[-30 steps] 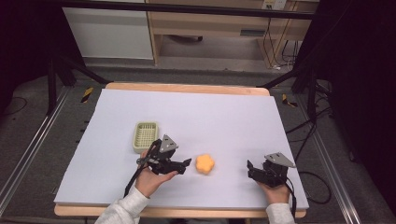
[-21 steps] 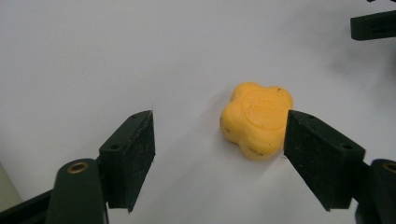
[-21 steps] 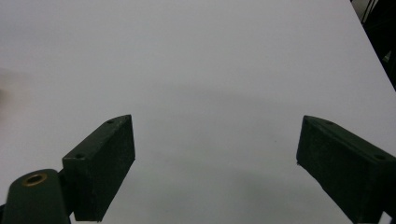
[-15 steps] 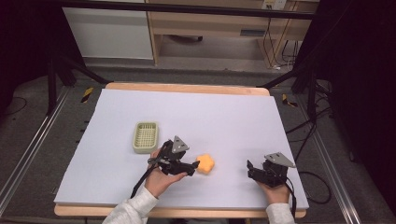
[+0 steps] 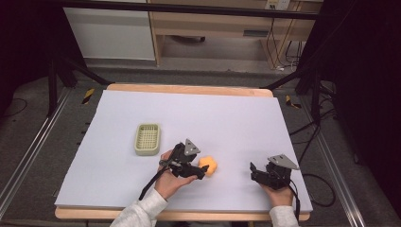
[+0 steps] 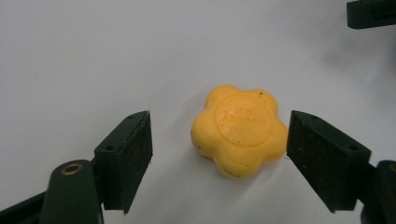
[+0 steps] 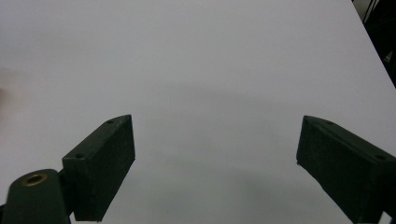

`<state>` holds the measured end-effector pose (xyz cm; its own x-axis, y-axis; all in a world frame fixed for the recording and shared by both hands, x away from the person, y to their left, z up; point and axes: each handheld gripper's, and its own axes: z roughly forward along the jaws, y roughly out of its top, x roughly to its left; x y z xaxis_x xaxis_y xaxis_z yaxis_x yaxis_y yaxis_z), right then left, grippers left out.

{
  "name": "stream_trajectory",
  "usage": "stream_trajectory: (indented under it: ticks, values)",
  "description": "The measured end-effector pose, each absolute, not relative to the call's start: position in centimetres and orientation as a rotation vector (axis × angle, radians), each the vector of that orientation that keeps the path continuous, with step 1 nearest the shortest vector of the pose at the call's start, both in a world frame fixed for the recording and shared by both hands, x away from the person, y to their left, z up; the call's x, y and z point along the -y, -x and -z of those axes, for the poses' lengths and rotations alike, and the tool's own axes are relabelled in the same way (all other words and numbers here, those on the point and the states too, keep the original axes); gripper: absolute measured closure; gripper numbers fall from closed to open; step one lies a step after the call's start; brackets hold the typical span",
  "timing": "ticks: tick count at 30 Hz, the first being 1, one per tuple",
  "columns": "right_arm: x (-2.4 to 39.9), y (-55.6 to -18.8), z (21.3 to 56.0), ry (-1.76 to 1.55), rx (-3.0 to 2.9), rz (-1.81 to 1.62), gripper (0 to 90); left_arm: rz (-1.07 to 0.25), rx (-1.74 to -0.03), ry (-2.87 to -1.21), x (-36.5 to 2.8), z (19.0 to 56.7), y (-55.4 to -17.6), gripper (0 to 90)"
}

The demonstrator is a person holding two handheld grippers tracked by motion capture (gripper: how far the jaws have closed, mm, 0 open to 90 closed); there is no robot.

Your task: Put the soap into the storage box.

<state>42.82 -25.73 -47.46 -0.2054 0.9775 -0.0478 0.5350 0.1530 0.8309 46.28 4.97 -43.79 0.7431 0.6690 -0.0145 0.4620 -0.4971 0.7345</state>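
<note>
An orange flower-shaped soap [image 6: 239, 129] lies flat on the white table sheet [image 5: 227, 118], stamped side up. My left gripper [image 6: 219, 158] is open, with its two jaws on either side of the soap; the soap sits closer to the right jaw and touches neither. From above, the left gripper [image 5: 202, 171] reaches the soap [image 5: 208, 165] from the left. My right gripper [image 5: 254, 171] rests near the table's front right and stands open [image 7: 215, 163] over bare sheet.
A pale green slotted soap dish [image 5: 147, 139] stands left of the left hand. The table's wooden front edge [image 5: 189, 215] runs just below both hands. Black frame legs and cables flank the table.
My left gripper has moved rightward along the table from beside the soap dish until its jaws straddle the soap. The right gripper has stayed still.
</note>
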Motion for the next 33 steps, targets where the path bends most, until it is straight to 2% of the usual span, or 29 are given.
stream_trajectory:
  ticks: [7,33]
  values:
    - [25.6,-42.8,47.6,-1.433,-1.822,-0.921,11.9,-0.347,-0.859,-2.190,-4.3,44.1,-46.6,19.0]
    - [25.6,-42.9,47.7,-1.435,-1.837,-0.916,11.8,-0.304,-0.875,-2.271,-1.7,45.2,-47.2,17.3]
